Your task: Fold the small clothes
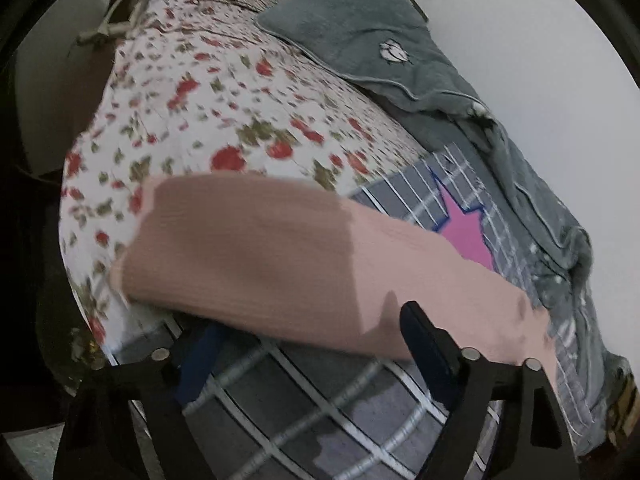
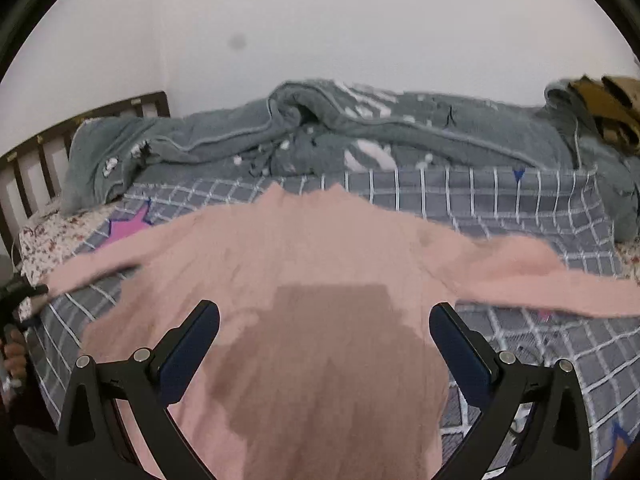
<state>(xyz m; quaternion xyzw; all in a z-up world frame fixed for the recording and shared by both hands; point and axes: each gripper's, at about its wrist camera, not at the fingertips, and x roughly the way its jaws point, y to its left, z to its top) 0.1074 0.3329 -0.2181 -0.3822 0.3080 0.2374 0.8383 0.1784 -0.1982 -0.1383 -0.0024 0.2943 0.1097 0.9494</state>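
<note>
A pink knit sweater (image 2: 320, 264) lies spread on the grey checked bedsheet (image 2: 520, 208), one sleeve out to each side. My right gripper (image 2: 322, 316) hovers open over the sweater's lower body, a finger on either side of the cloth and nothing pinched. In the left wrist view one pink sleeve (image 1: 260, 240) crosses the frame. My left gripper (image 1: 310, 320) stands open at the sleeve's near edge: one fingertip (image 1: 420, 320) shows in front of the cloth, the other sits low beside it. The left gripper (image 2: 18, 300) also shows at the far left of the right wrist view.
A rumpled grey blanket (image 2: 360, 132) fills the back of the bed along the white wall. A floral quilt (image 1: 200, 100) covers the end by the dark wooden headboard (image 2: 48, 148). A brown item (image 2: 612, 108) lies at the far right. A hand (image 2: 14, 356) holds the left gripper.
</note>
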